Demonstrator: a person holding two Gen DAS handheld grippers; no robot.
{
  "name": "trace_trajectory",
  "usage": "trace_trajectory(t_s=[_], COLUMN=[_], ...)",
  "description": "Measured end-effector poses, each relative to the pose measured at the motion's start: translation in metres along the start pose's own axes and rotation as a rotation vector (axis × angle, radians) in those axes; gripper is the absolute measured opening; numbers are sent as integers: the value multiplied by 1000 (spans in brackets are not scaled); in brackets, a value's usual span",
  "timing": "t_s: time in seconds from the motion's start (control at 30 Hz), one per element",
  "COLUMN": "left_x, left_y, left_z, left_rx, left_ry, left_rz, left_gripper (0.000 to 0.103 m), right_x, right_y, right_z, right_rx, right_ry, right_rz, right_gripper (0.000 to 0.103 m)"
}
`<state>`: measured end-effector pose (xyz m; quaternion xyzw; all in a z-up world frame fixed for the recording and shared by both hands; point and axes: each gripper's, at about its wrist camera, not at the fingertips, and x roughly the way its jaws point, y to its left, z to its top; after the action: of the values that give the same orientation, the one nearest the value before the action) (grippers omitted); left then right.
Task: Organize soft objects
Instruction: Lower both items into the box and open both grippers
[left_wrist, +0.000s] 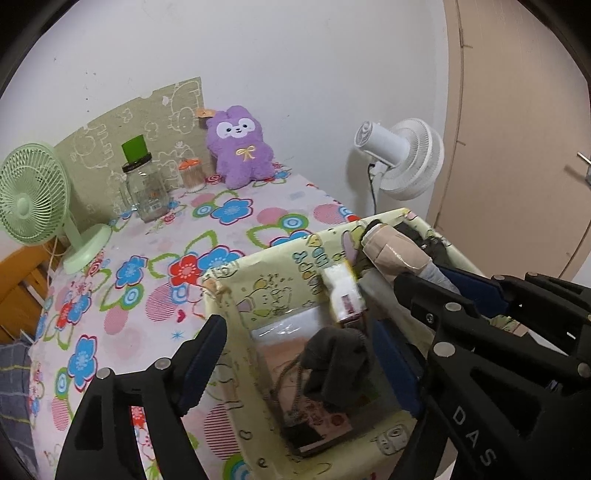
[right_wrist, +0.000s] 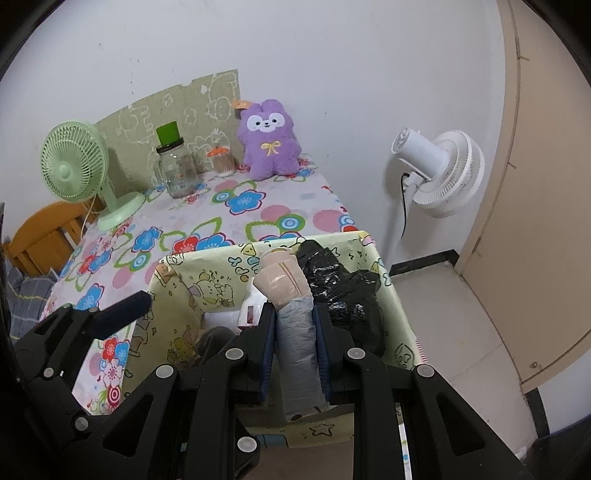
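A yellow cartoon-print box (left_wrist: 258, 280) (right_wrist: 207, 273) stands at the table's near right corner. My right gripper (right_wrist: 295, 325) is shut on a grey and beige roll of bags (right_wrist: 295, 332) and holds it over the box; the roll also shows in the left wrist view (left_wrist: 395, 254). A black plastic bundle (right_wrist: 343, 288) lies in the box to the right. A dark grey cloth (left_wrist: 336, 362) and a white packet (left_wrist: 343, 291) lie inside. My left gripper (left_wrist: 314, 299) is open, its fingers straddling the box's left wall. A purple plush bunny (left_wrist: 240, 147) (right_wrist: 269, 144) sits at the back.
On the floral tablecloth (left_wrist: 147, 258) stand a green desk fan (left_wrist: 33, 192), a glass jar (left_wrist: 144, 184) with a green lid and a small toothpick holder (left_wrist: 192, 173). A white floor fan (right_wrist: 439, 170) stands right of the table, near a beige door (right_wrist: 535, 184).
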<state>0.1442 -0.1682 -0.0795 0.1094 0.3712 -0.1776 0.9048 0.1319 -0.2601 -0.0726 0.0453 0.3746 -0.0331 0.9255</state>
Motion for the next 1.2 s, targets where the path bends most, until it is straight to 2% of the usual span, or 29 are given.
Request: trace_trajectory(t_s=[0.1,0.4,0.6,0.67,0.77,1.2], left_x=[1,5,1,-1,-5,-31], left_y=[4,13,13,14,14,16], left_z=[-1,-10,-14,-15,-16,-19], left_rx=[9,38,43,40,36,19], left_ry=[14,47,46,42,36,-15], left_rz=[15,41,31,33,35,33], left_gripper=[88,93,96,96,97,97], right_x=[6,22,21,19,13,-19], right_y=[3,14,16,17,18,26], right_z=[0,-5,-10,-10,-11,-12], right_rx=[2,7,13,16,17,-8], right_ry=[15,69,77,72,61,7], right_rz=[20,60,63,62,54,-3], right_gripper=[23,27,46,57,63,64])
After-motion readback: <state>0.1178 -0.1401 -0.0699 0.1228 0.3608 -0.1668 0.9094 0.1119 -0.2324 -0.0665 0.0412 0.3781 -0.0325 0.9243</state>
